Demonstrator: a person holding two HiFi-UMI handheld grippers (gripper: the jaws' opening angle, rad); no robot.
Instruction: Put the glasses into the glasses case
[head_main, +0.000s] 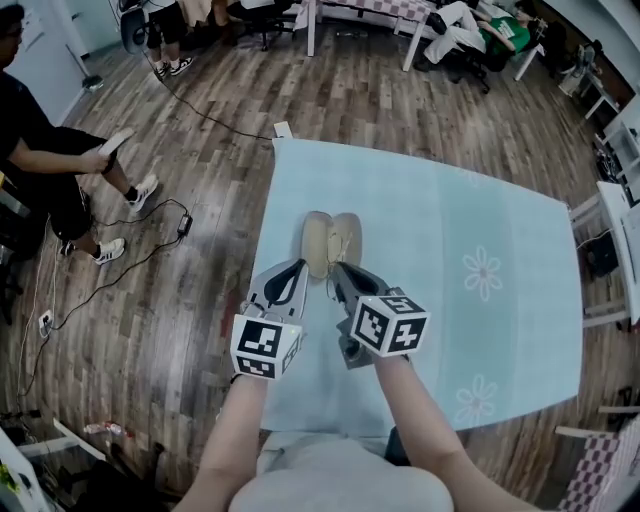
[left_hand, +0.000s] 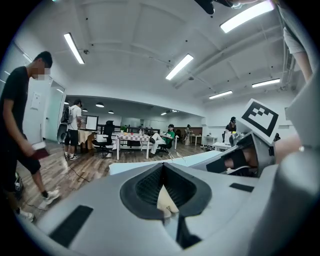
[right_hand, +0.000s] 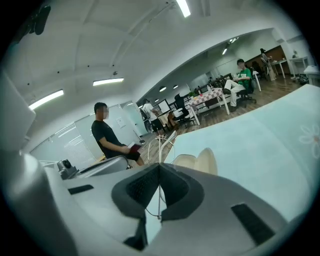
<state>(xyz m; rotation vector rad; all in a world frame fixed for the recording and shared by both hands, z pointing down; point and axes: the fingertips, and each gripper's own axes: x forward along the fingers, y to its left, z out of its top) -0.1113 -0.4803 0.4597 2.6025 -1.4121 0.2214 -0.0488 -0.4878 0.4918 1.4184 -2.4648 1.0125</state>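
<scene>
Your right gripper (head_main: 338, 270) pinches the thin wire glasses (right_hand: 159, 150) just beside the open glasses case (head_main: 333, 240), whose edge your left gripper (head_main: 298, 268) clamps. The frame seems light and bends easily, so grip it softly, away from the lenses

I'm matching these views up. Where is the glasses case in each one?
Head view: glasses case, open, centre.
Left gripper view: its beige edge, low centre, between the jaws.
Right gripper view: the case just above the jaws, right of centre.
Shared landmark: the light blue table under it.
</scene>
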